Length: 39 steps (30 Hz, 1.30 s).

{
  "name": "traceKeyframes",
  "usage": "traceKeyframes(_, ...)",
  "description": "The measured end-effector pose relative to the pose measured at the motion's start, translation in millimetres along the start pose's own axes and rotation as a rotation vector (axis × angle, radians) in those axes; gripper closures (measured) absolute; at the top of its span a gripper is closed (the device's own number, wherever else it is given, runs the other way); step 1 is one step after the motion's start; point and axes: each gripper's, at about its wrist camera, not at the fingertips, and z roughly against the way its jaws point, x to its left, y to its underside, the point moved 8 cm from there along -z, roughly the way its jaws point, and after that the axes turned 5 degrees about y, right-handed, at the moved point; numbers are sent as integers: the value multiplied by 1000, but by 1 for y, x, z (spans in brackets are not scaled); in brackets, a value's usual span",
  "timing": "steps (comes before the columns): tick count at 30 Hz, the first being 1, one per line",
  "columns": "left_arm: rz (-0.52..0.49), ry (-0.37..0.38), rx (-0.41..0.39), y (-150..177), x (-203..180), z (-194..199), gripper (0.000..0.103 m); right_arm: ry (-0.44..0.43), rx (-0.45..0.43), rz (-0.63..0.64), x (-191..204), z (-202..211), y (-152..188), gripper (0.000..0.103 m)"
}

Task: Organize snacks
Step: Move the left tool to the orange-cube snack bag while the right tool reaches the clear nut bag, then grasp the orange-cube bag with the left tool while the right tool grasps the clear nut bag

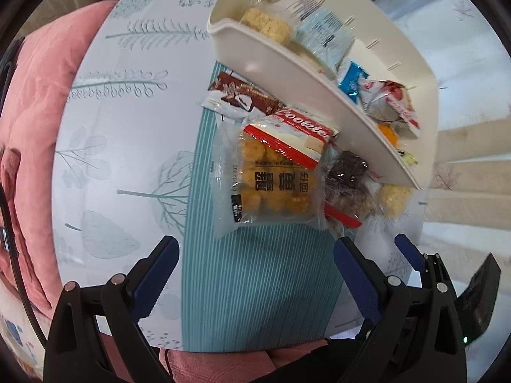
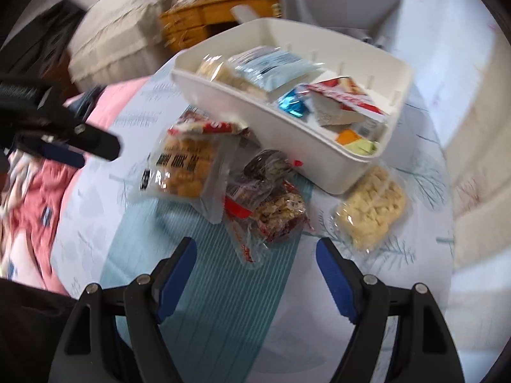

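Snack packets (image 1: pixel 274 175) lie on the mat just ahead of both spread, empty hand-held grippers (image 1: pixel 255 274).

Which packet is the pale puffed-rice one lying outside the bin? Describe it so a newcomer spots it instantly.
Start at the long white plastic bin on the leaf-printed tablecloth. Off its near corner, away from the teal ribbed mat, lies a clear square packet of cream puffed-rice pieces. Unlike the neighbouring wrappers, it lies alone and has no red or orange.
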Motion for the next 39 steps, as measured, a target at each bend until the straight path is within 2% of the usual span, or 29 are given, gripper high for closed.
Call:
traceKeyframes(8, 87, -74, 57, -12, -3, -45, 1, -33, 46, 132, -7, -30, 5, 25)
traceKeyframes(15, 139, -138, 89, -23, -7, -75, 1, -30, 8, 232, -6, -42, 2, 25)
traceKeyframes(27, 226, -174, 94, -47, -13, -101, 0, -89, 28, 212, -15, -64, -4, 25)
traceKeyframes(33, 226, -165, 94, -55, -10, -101, 0, -108, 26, 174, -7, -74, -13, 25)
traceKeyframes(39, 233, -132, 91, -73, -4, -99, 0, -102, 18, 192, -4, -76, -15, 26)
